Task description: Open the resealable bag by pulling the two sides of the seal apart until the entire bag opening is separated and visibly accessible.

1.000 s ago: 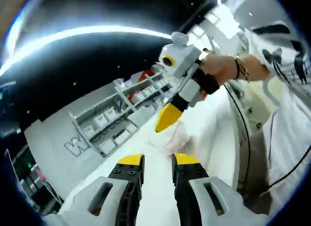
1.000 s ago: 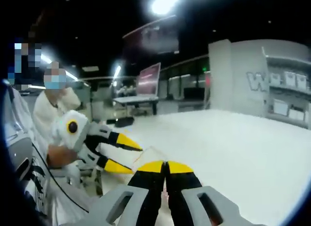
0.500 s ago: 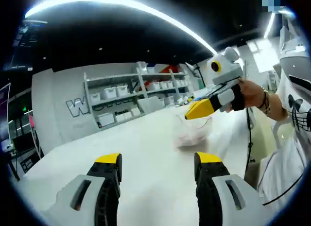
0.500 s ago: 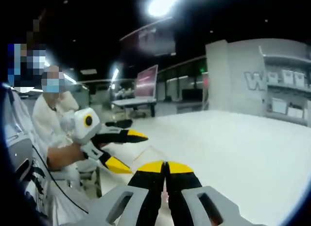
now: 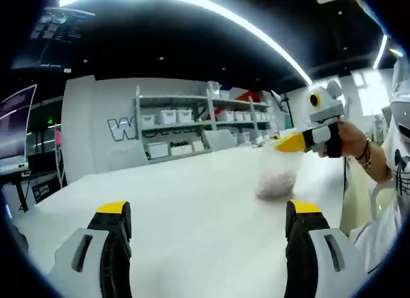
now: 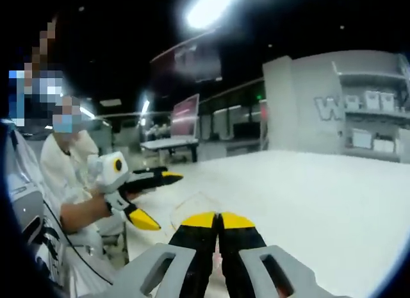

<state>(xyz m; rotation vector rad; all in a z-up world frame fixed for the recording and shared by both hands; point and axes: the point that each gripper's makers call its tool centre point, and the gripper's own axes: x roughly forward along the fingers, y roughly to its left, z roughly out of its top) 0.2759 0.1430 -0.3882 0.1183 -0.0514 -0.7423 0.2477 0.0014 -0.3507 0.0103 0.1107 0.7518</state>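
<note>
A clear resealable bag (image 5: 277,176) with pinkish contents hangs just over the white table (image 5: 186,195). Its top edge is pinched in my right gripper (image 5: 285,143), which comes in from the right in a person's hand. In the left gripper view my left gripper (image 5: 210,211) stands wide open with nothing between its fingers, a short way from the bag. In the right gripper view the right gripper (image 6: 218,220) is shut, with a thin clear edge of the bag (image 6: 194,200) just beyond its tips. To the left the left gripper (image 6: 154,197) shows with its jaws spread.
A grey wall with white shelves of bins (image 5: 186,128) stands behind the table's far edge. A person in white (image 6: 67,173) sits at the table's left side in the right gripper view. A desk with a monitor (image 6: 182,118) stands farther back.
My left gripper has opened from nearly shut to wide open and drawn back from the bag, its view levelling out. The right gripper has stayed shut on the bag's top.
</note>
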